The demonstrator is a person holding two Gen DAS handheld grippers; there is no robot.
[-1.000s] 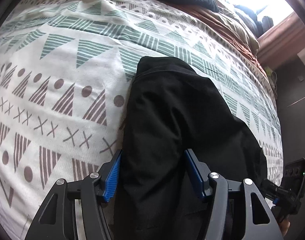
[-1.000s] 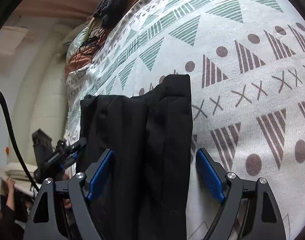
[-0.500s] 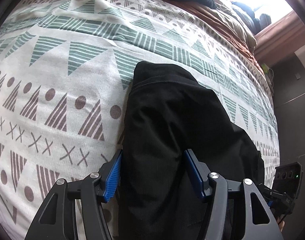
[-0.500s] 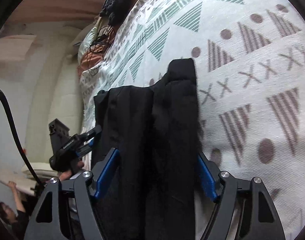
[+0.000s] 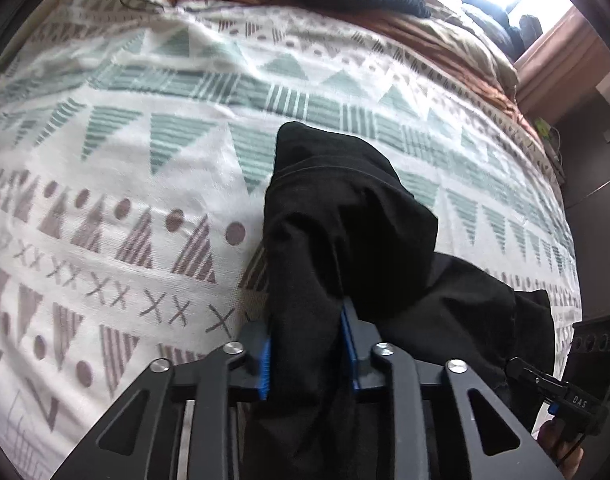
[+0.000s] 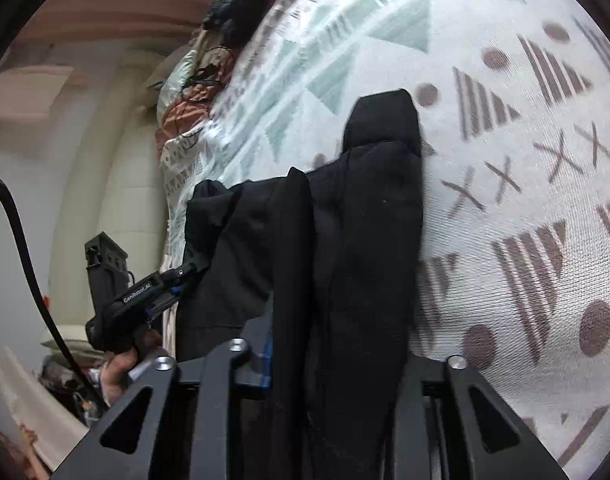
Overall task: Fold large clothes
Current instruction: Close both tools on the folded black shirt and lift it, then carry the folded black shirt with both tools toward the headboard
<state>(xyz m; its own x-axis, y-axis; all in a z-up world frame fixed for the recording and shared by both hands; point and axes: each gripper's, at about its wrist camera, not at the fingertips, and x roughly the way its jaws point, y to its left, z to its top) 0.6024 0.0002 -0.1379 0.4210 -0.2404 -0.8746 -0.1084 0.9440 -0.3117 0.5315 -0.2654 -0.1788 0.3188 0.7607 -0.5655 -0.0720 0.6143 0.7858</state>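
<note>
The patterned bedspread [image 5: 153,216] carries the black garment [image 5: 345,220], a long bundle running from the near edge toward the far side. Both tongs are clamped on its near end, the left gripper [image 5: 307,354] beside the right gripper [image 6: 341,344].

both wrist views look close along, seemingly, the same black garment [image 5: 345,216] [image 6: 369,240].

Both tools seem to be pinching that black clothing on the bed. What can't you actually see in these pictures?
- Left wrist view: the black garment runs off the bottom edge behind the left tool.
- Right wrist view: the right tool has its right finger buried under cloth.
- Both views: the patterned bedspread is motion-blurred.
</note>
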